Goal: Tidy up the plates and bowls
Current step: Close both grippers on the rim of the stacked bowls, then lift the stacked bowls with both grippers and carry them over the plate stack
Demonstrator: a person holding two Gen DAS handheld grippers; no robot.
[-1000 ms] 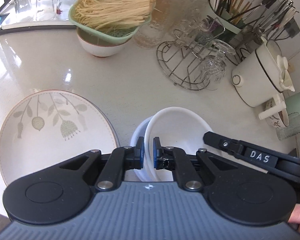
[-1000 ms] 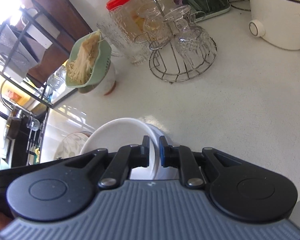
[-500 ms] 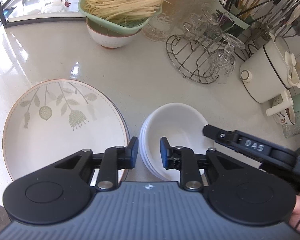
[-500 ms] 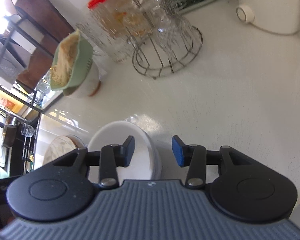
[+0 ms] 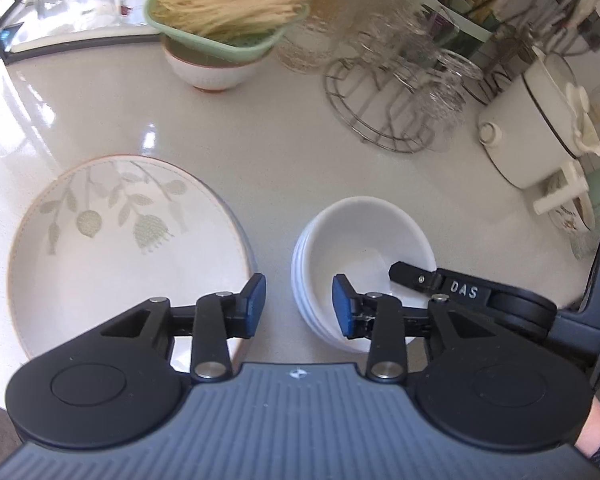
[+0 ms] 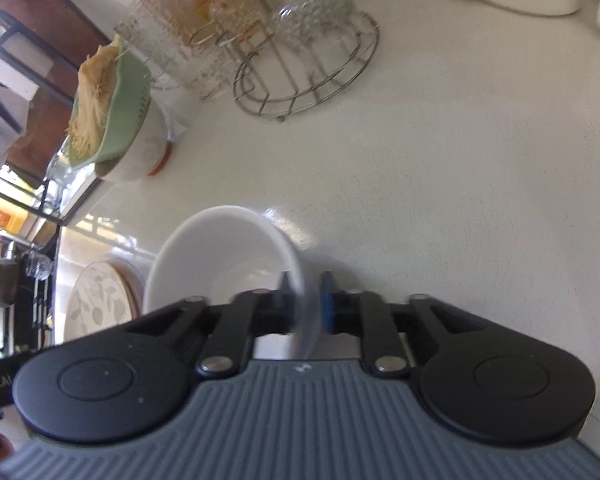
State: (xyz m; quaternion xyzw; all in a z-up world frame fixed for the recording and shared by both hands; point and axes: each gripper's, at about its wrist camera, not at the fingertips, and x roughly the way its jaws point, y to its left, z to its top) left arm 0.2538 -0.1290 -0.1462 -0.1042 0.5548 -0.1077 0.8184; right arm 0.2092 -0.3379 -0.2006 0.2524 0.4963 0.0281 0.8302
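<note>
Several stacked white bowls [image 5: 360, 248] sit right of the leaf-patterned plate [image 5: 112, 256] on the worktop [image 5: 284, 128]; left claw [image 5: 298, 306] has just been opening, nothing between. Right claw [image 6: 306, 306] clamps the near bowl rim.

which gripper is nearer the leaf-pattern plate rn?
Left. The left gripper hangs open by the leaf-pattern plate, one finger over its rim. The right gripper is beyond, clamped on the white bowl rim.

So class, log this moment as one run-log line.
left gripper: open, empty | right gripper: shut on bowl rim | white bowls: stacked | plate: beside stack
</note>
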